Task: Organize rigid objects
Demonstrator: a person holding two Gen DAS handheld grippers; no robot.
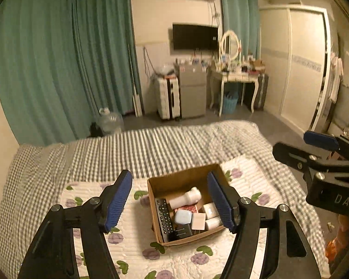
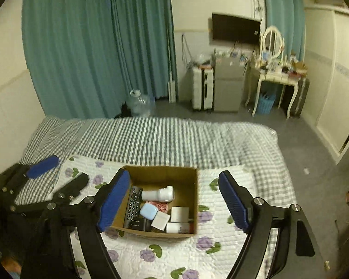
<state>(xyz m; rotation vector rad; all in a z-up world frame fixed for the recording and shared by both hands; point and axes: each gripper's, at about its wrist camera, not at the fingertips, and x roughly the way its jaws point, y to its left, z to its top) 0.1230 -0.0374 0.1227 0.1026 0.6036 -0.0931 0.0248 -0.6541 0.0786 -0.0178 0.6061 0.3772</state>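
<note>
Between the spread blue pads of both tongs sits the cardboard box (image 1: pixel 186 181), resting on a floral quilt (image 1: pixel 132 251) laid over the checked bedspread (image 1: pixel 151 144). The left gripper (image 1: pixel 169 200) is wide apart and holds nothing; the right gripper (image 2: pixel 174 203) is likewise wide apart and empty, hovering just above the box. Inside lie the rigid things: a black remote (image 2: pixel 133 205) along the left wall, a white bottle (image 2: pixel 159 193) on its side toward the far end, a pale blue case (image 2: pixel 148 210), a white square box (image 2: pixel 161 219), another white box (image 2: pixel 179 214), a white jar (image 2: pixel 177 227) and a black block (image 2: pixel 137 223).

To do the step well, I judge it best to choose one item at a time and start with whatever lies on top and clear of its neighbours; the bottle looks easiest. Come down from above, pads either side of its narrow body, and close squarely across the width so it cannot roll. The free tongs can steady the box rim, since light cardboard on soft bedding will probably shift.
</note>
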